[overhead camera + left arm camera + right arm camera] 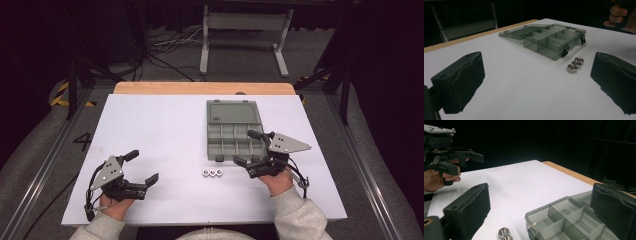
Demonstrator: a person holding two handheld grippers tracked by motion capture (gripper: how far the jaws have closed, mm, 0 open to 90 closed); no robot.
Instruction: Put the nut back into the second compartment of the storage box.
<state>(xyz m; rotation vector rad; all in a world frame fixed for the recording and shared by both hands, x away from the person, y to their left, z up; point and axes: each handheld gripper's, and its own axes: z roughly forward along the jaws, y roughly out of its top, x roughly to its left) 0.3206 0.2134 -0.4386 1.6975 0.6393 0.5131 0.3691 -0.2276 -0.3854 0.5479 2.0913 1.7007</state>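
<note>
Your left gripper (143,167) sits at the near left of the white table (165,130), held in your left hand (114,204), with its jaws spread wide and nothing between them. In the left gripper view the two black pads (459,81) stand far apart, and the bare table top lies between them.

Right of that, near the middle of the table's near part, three metal nuts (212,173) lie in a short row, touching one another. They sit just in front of the near edge of the box, apart from both grippers.

Beyond the nuts is a grey plastic box (235,139) with dividers, its lid (232,111) laid open flat on the far side. The compartments you can see look empty.

At the right, your right gripper (248,148) is held in your right hand (278,181) beside the box's near right corner. Its jaws are wide apart too, holding nothing; one jaw reaches over the box's right edge, the other lies near the box's near edge.
</note>
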